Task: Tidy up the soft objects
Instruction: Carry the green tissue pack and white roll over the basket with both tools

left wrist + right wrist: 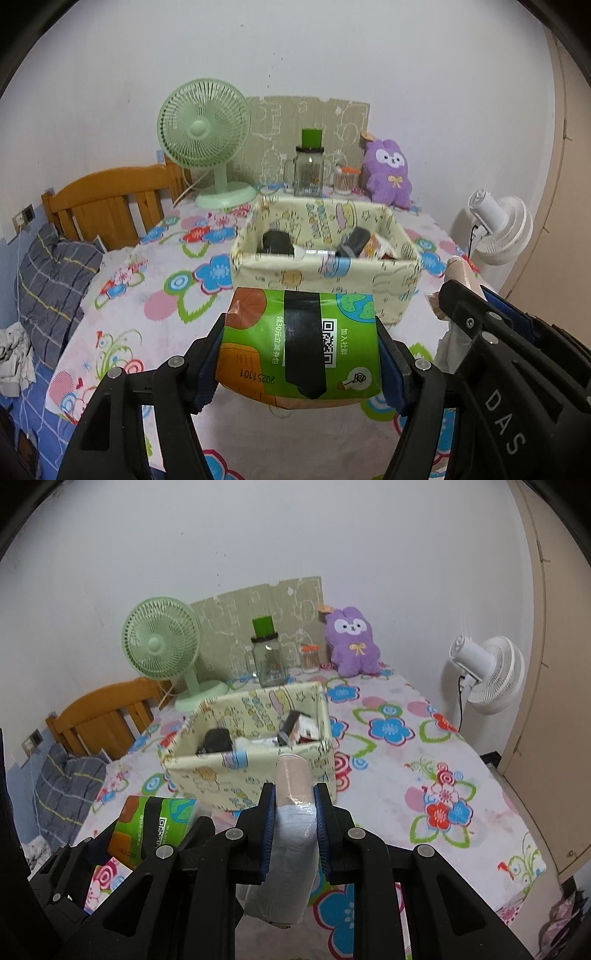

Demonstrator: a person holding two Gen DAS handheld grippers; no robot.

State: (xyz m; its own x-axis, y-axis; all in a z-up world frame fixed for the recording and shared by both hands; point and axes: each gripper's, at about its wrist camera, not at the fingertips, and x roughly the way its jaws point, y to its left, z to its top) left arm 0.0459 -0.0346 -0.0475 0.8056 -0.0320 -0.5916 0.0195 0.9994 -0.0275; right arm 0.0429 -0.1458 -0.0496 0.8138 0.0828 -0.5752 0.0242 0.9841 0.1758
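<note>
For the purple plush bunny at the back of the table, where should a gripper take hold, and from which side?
Grip the purple plush bunny across its body, below the face and near the yellow bow, coming from the front. It sits upright, facing the cameras, against the cardboard panel, so the back is probably blocked. The body looks soft and narrow enough to pinch; both grippers are full now.

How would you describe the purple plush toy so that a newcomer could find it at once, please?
Start at the floral-covered table and look to its far edge by the wall. Right of the green fan and the glass jar sits the plush. It is the only purple thing there, a bunny with a white face and a yellow bow.
</note>
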